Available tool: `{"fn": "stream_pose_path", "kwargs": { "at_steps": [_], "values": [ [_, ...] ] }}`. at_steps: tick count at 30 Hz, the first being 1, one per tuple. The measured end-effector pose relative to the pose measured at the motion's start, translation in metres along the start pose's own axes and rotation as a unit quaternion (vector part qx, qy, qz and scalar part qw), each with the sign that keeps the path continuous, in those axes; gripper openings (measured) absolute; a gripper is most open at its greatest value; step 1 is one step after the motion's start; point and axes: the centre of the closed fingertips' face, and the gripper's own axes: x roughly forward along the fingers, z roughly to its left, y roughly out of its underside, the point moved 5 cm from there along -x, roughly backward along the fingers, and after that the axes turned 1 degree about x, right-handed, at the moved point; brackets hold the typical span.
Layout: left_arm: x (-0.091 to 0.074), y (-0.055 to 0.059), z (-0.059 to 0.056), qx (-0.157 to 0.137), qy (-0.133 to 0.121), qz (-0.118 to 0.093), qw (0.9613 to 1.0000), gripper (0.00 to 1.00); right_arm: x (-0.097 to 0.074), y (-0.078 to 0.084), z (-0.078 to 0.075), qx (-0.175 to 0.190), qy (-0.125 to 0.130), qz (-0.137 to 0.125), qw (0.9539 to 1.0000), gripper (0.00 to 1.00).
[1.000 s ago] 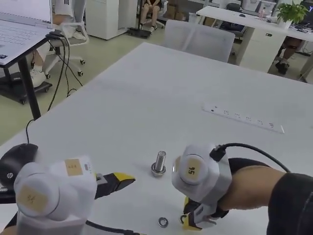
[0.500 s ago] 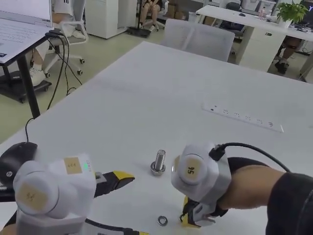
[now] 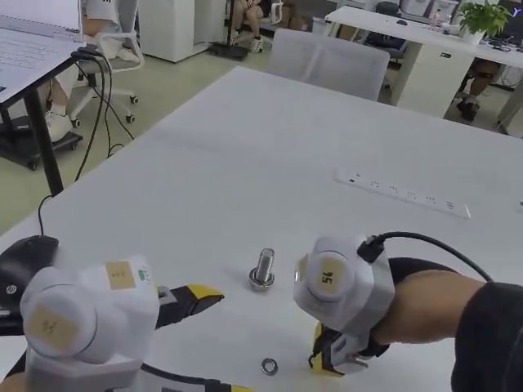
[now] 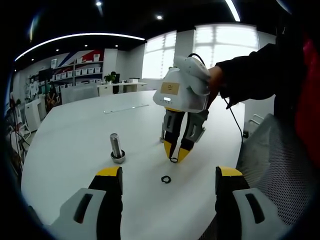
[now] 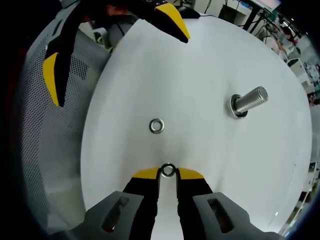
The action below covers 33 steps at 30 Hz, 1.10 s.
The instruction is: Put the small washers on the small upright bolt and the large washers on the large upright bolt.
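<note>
bolt [image 3: 262,269] on table [image 3: 245,163] | loose washer [image 3: 269,366] before bolt | right tongs [image 3: 321,365] right of it | held washer [image 5: 168,170] between tips

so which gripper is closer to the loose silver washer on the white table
Right. The right gripper, pinching a second washer, is just beside the loose silver washer; the left gripper, jaws open, sits farther back.

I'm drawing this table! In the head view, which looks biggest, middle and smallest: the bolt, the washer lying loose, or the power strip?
1. Power strip, though farthest away.
2. Bolt.
3. Washer, though nearest the camera.
</note>
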Motion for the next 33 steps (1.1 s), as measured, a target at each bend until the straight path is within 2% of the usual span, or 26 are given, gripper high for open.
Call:
{"fn": "stream_pose_path", "kwargs": {
  "at_steps": [11,24,33],
  "values": [
    [0.002,-0.001,0.001,0.001,0.005,0.000,1.0000,0.75,-0.012,0.021,-0.006,0.024,0.010,0.005,0.9996,0.14],
    [0.007,-0.004,0.001,0.003,0.011,0.004,0.9999,0.75,-0.026,0.042,-0.009,0.057,0.013,-0.002,0.9983,0.14],
    [0.009,-0.006,0.001,0.004,0.013,0.007,0.9999,0.75,-0.037,0.058,-0.017,0.077,0.023,0.000,0.9968,0.14]
  ]
}}
